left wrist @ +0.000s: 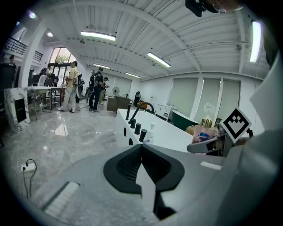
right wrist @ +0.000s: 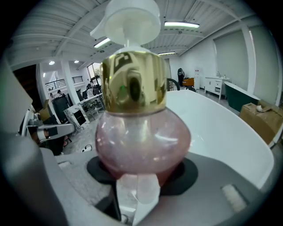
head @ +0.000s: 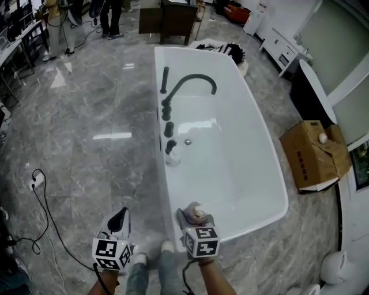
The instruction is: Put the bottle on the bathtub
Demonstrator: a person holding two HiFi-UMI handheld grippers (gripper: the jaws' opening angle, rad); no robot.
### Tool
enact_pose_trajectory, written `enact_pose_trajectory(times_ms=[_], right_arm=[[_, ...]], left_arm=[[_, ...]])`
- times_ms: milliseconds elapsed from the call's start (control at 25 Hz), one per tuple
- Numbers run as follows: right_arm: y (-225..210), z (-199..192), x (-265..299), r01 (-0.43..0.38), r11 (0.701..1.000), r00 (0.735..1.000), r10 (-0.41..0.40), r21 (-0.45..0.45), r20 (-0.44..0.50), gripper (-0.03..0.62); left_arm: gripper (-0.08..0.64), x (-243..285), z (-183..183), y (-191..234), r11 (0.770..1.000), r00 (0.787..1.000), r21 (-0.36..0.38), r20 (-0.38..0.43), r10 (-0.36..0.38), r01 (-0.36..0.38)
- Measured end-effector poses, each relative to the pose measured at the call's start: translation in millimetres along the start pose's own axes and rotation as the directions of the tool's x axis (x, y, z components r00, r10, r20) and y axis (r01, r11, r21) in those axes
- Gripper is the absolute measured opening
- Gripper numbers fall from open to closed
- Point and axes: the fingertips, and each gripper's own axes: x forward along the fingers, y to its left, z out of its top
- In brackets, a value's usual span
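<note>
The bottle (right wrist: 141,137) is round and pink, with a gold collar and a white pump head. My right gripper (right wrist: 137,185) is shut on its lower body and holds it upright. In the head view the bottle (head: 198,215) and the right gripper (head: 194,219) hang over the near end of the white bathtub (head: 253,109), above its rim. My left gripper (head: 119,219) is beside the tub over the marble floor, left of the right one, its black jaws shut with nothing between them (left wrist: 141,148). From the left gripper view the bottle (left wrist: 204,133) shows at the right.
A black faucet (head: 184,86) and several black knobs stand along the tub's left rim, with a small white bottle (head: 173,157) beside them. A cardboard box (head: 314,155) sits right of the tub. A power strip with its cable (head: 37,183) lies on the floor at left. People (head: 109,17) stand at the back.
</note>
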Motion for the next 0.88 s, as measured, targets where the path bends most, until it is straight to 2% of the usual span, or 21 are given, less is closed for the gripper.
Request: enact_pose_trajectory(times_ms=[440,880], right_arm=[[-17.4,16.4,55.8,-0.005,0.998,1.0,0.006,-0.056,0.004,0.233],[-26.7,33.0,88.4,-0.027,0.995,0.999,0.029,-0.094,0.017,0.233]], left_arm=[[0.009,19.9,-26.6,32.8,0.996,0.997,-0.061,-0.006,0.071,-0.072],[0.009,42.2,-41.1,38.0,0.992,0.996,-0.083,-0.008,0.092,-0.093]])
